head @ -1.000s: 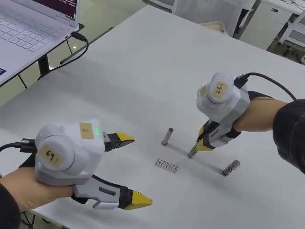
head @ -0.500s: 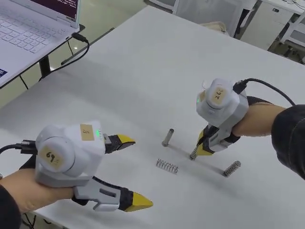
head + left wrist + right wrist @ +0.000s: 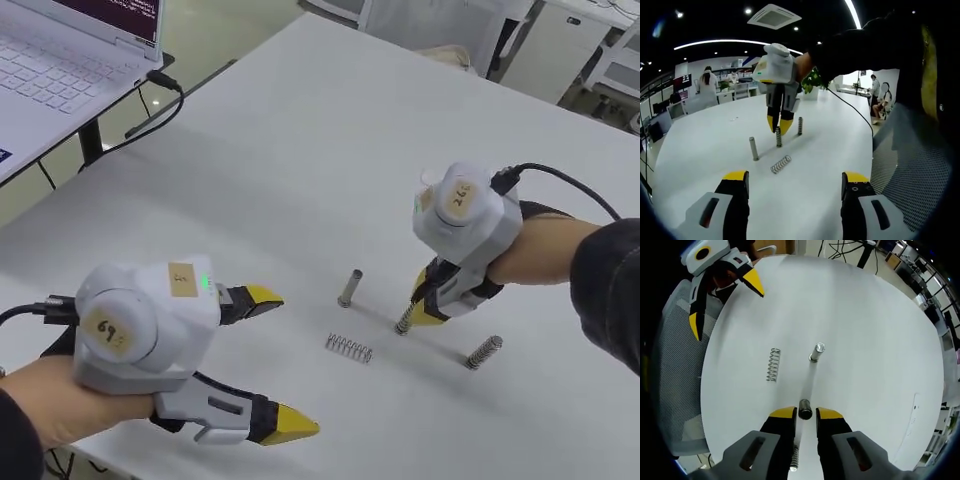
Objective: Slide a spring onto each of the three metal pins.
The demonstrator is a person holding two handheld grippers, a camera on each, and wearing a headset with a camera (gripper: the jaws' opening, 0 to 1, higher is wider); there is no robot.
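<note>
A bare metal pin [image 3: 350, 288] [image 3: 816, 352] stands upright on the white table [image 3: 300, 150]. A loose spring [image 3: 348, 347] [image 3: 773, 364] lies flat just in front of it. My right gripper [image 3: 422, 312] [image 3: 805, 414] points down over the middle pin, shut on the spring [image 3: 805, 409] [image 3: 778, 137] that sits on that pin. A third pin wearing a spring [image 3: 483, 352] [image 3: 800, 126] stands to the right. My left gripper [image 3: 280, 360] [image 3: 795, 176] hovers open and empty at the near left, well short of the loose spring.
An open laptop [image 3: 60, 60] sits on a stand at the far left, with a black cable [image 3: 150, 110] running along the table's left edge. A cable [image 3: 570, 180] trails from my right gripper. Chairs and desks stand beyond the far edge.
My right gripper has dropped slightly over the middle pin, and the spring sits lower on it. The left gripper has hardly moved.
</note>
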